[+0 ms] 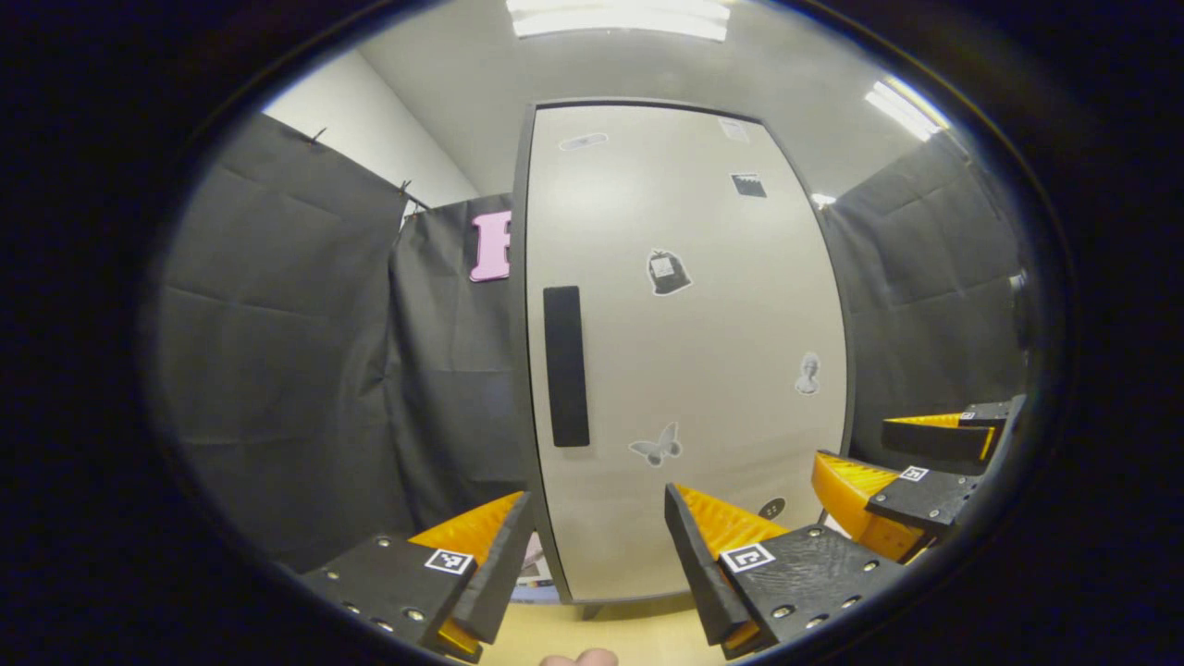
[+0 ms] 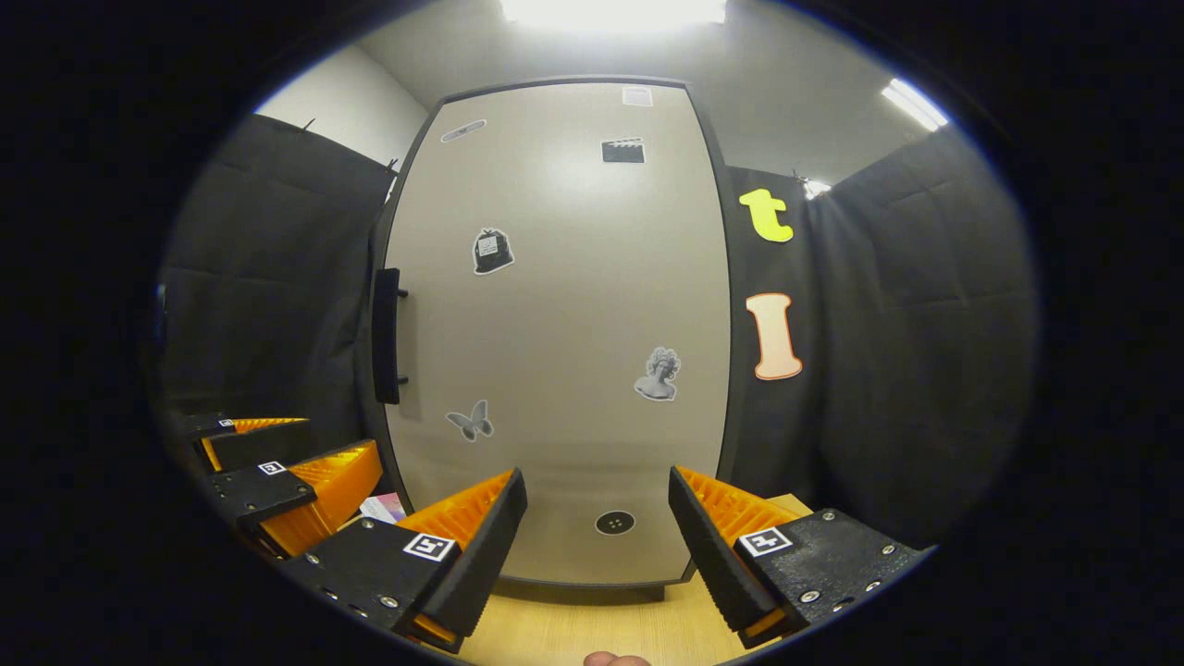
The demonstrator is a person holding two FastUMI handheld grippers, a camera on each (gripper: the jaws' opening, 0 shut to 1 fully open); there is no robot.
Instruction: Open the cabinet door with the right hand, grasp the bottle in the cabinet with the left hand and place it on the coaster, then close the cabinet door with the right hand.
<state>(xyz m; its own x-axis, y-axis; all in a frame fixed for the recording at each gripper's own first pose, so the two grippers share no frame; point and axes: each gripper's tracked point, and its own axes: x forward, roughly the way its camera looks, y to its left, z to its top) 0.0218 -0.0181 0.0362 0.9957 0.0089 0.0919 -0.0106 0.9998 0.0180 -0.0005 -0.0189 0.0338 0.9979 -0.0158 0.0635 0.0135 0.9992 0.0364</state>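
Left gripper view: left gripper [image 1: 599,564] wide, holding nothing; flat beige cabinet door [image 1: 684,351] with black bar handle [image 1: 566,366] dead ahead, closed. Right gripper view: right gripper [image 2: 598,546] also wide and empty, handle up-left of its fingers, not touched. Nothing done yet; bottle presumably behind door, coaster not identifiable.

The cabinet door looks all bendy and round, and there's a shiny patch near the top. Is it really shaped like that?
Probably not: in both the left gripper view and the right gripper view the fisheye lens bows the cabinet door outward. The pale patch near its top in the right gripper view is glare from the ceiling light, which is washed out.
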